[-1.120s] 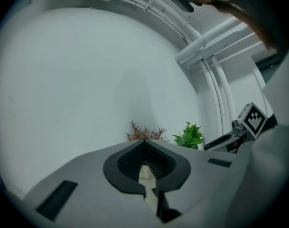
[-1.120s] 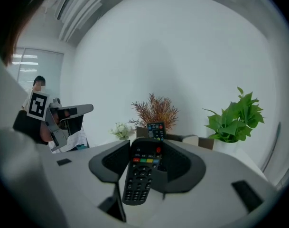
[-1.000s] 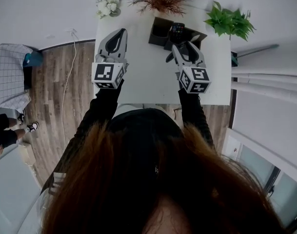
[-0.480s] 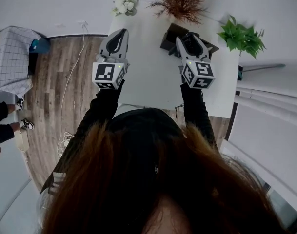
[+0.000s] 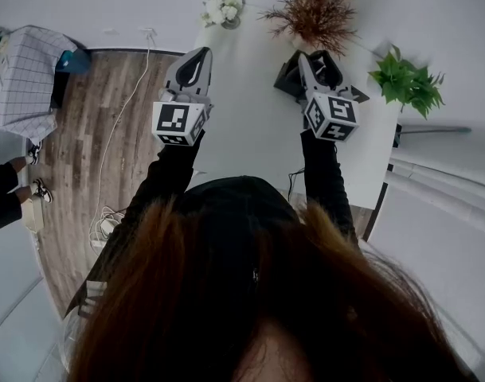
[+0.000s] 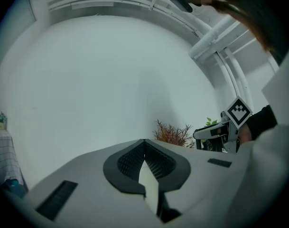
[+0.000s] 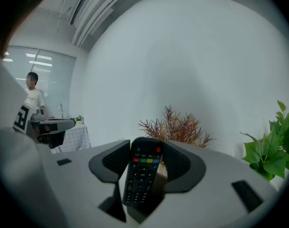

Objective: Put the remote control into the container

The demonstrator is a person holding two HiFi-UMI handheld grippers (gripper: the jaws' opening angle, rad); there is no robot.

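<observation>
**As the remote [image 7: 143,175] sits clamped in my right hand-held gripper [image 7: 146,144], the container [image 5: 287,79] hides beneath it**

Because the head view looks steeply down, my hair [image 5: 250,293] fills its near half and cuts off the near edge of the table [image 5: 250,126]. From up there the right hand-held gripper [image 5: 320,60] covers the remote completely. Only dark corners of the container poke out on either side of it. That is at the far right of the table, between the dried plant [image 5: 315,10] and the green plant [image 5: 405,82]. Whether the remote is just over the container or already dipping into it, I cannot tell.

Only the right gripper view shows the remote properly. A ribbed pad presses on each long side of its far half. Its long axis runs along the jaws, with the power-button end pointing far, toward the dried plant, and the button face turned up to the camera. The near end slants a little left and down. A dark shape just beneath that end is too cut off for me to name.

My left hand-held gripper [image 5: 199,54] hangs at the table's left edge, near the white flowers [image 5: 222,8]. In its own view the tips meet, clenched on nothing.
</observation>
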